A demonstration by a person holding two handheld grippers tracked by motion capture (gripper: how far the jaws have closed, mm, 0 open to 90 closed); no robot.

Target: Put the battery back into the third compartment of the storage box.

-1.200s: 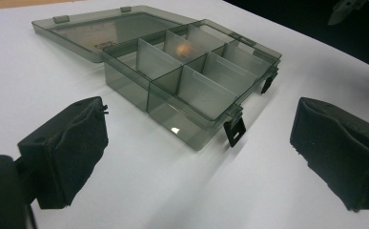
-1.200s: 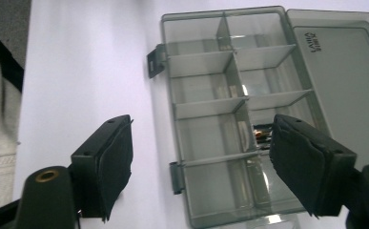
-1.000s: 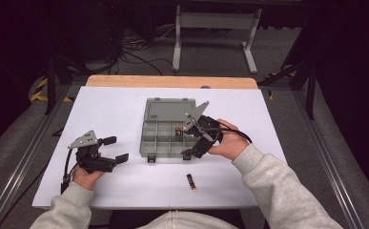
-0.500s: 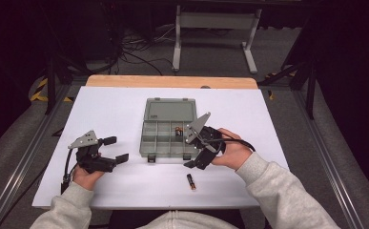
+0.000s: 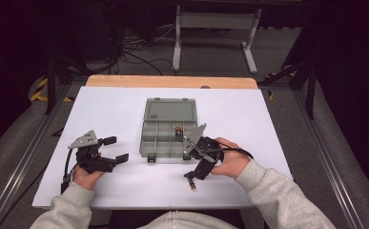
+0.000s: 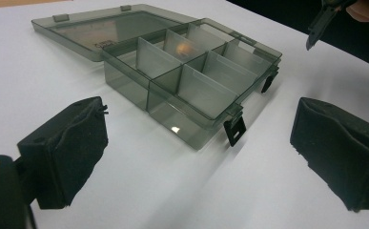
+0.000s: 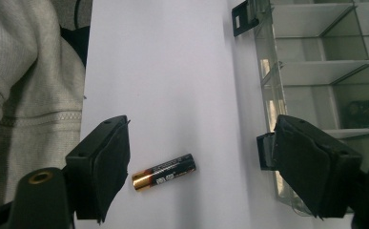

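Battery [image 7: 164, 172] lay flat on the white surface [image 5: 277, 119], near its front edge, just in front of the organiser box [image 5: 165, 140] and apart from it. In the right gripper view it sat between the two black jaws of the right tool [image 7: 201, 176], nearer one jaw than the other, touching neither. Jaws were spread wide; nothing pinched. In the high view the right tool [image 5: 194, 174] pointed down over the battery [image 5: 192, 183], with the right hand [image 5: 230, 160] behind it.

Box stood open at the middle of the surface, lid [image 6: 101, 28] folded back flat toward the far edge, both front latches [image 6: 234, 130] hanging loose. One rear compartment already held something small, apparently another battery [image 5: 178, 132]; too blurred to be sure. The other compartments looked bare.

Left tool [image 5: 115, 150] rested near the front left corner of the surface, well apart from the box, jaws spread, holding nothing.

Judgement: sorting looked partly done. One item was in the box; the battery on the surface was not yet gripped. Left to do: close on it, lift it, and drop it into a compartment. Lid unshut.
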